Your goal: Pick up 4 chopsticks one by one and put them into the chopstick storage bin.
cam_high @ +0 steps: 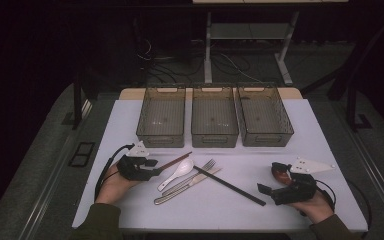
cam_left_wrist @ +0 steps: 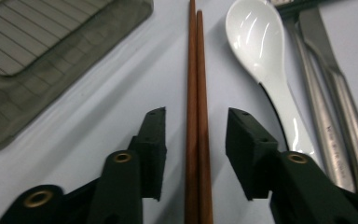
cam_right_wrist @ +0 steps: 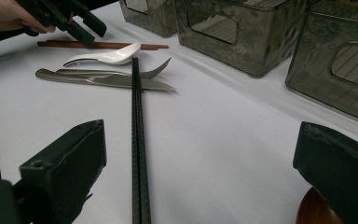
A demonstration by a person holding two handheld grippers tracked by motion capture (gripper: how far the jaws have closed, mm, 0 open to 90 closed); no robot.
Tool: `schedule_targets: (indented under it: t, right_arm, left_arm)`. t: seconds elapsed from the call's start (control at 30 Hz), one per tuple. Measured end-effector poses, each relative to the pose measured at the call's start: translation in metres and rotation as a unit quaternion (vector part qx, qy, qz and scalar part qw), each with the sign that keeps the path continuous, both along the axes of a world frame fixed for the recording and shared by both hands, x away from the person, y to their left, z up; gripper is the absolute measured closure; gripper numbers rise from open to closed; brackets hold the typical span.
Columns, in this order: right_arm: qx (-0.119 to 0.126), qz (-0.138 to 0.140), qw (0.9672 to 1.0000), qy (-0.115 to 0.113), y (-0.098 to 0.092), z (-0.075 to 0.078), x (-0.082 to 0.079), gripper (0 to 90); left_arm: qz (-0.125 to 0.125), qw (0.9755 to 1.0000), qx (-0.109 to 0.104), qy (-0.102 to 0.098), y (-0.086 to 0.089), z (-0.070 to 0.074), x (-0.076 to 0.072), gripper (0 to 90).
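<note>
A pair of brown chopsticks (cam_left_wrist: 196,70) lies on the white table between the pads of my left gripper (cam_left_wrist: 195,126), with a gap on each side; that gripper is open. In the high view my left gripper (cam_high: 153,167) sits at the near end of the brown chopsticks (cam_high: 177,159). To the right lie a white spoon (cam_high: 178,173), a fork (cam_high: 192,176), a knife (cam_high: 180,191) and a pair of black chopsticks (cam_high: 230,186). My right gripper (cam_high: 271,178) stands wide open at the table's right. The black chopsticks (cam_right_wrist: 137,140) run just inside its left jaw, touching neither pad.
Three empty grey bins (cam_high: 214,117) stand in a row at the back of the table (cam_high: 305,130). A brown wooden item (cam_high: 281,175) lies by my right gripper's jaw. In the right gripper view my left gripper (cam_right_wrist: 81,25) shows far off beside the white spoon (cam_right_wrist: 107,56).
</note>
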State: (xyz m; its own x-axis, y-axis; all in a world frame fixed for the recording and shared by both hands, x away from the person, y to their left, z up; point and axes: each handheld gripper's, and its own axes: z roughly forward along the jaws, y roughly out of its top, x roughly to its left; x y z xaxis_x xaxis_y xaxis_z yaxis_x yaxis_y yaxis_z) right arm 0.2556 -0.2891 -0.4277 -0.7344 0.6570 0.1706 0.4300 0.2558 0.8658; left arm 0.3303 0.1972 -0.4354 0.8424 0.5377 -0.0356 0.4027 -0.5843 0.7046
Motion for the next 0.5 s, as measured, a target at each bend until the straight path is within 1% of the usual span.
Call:
schedule_targets:
  t: [0.1, 0.13, 0.23, 0.27, 0.33, 0.5]
  right_arm:
    - [0.000, 0.000, 1.0000, -0.003, 0.000, 0.000, 0.000, 2.8]
    - [0.000, 0.000, 1.0000, -0.003, 0.000, 0.000, 0.000, 2.8]
    - [0.000, 0.001, 1.0000, -0.003, -0.001, 0.000, 0.000, 2.8]
    - [0.000, 0.001, 1.0000, -0.003, -0.001, 0.000, 0.000, 2.8]
    - [0.000, 0.000, 1.0000, -0.003, -0.001, 0.000, 0.000, 2.8]
    - [-0.001, 0.001, 1.0000, -0.002, 0.000, 0.000, -0.001, 2.8]
  left_arm:
    - [0.007, 0.9997, -0.023, -0.006, 0.001, 0.004, -0.004, 48.2]
    - [0.007, 0.9996, -0.028, -0.008, 0.002, 0.006, -0.006, 48.2]
    - [0.005, 0.9993, -0.033, -0.016, 0.004, 0.010, -0.011, 45.2]
    - [0.006, 0.9993, -0.033, -0.016, 0.006, 0.011, -0.013, 43.4]
    - [0.010, 0.9993, -0.030, -0.018, 0.010, 0.012, -0.017, 41.1]
    - [0.026, 0.9986, -0.045, -0.009, 0.023, 0.012, -0.022, 36.2]
